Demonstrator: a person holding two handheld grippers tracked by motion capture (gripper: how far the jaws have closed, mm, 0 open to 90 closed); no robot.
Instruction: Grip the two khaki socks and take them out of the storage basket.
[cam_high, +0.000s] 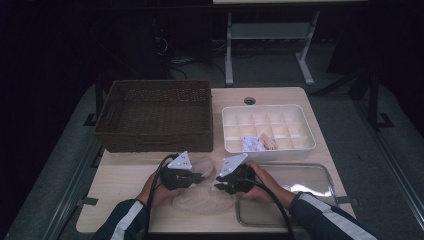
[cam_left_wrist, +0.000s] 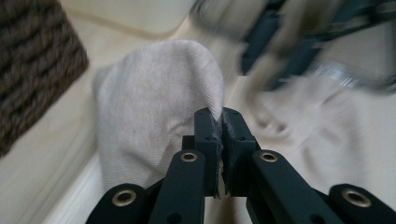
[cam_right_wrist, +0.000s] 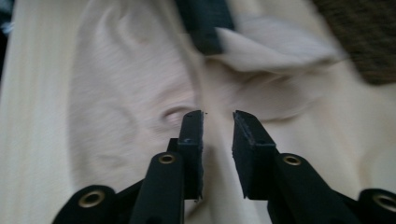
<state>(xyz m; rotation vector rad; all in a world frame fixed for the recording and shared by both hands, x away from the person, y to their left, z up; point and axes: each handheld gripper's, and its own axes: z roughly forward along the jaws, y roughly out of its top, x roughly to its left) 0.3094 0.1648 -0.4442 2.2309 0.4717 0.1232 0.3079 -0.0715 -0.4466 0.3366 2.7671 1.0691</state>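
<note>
On the pale worktop (cam_high: 125, 175), the cloth (cam_high: 202, 200) is lying flat before the basket (cam_high: 155, 117); left gripper (cam_left_wrist: 217, 116) is pinching its edge, right gripper (cam_right_wrist: 218, 122) is hovering just above, jaws parted.

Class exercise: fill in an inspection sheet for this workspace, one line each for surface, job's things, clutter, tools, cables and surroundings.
Surface: pale wooden table.
Job's things: beige cloth lying at the front edge.
Clutter: wicker basket; white divided tray with small items; clear tray.
Tools: left tool shut on the cloth's edge; right tool open above the cloth.
Cables: black cables trail along the forearms.
Surroundings: dark room, table frame behind.
</note>
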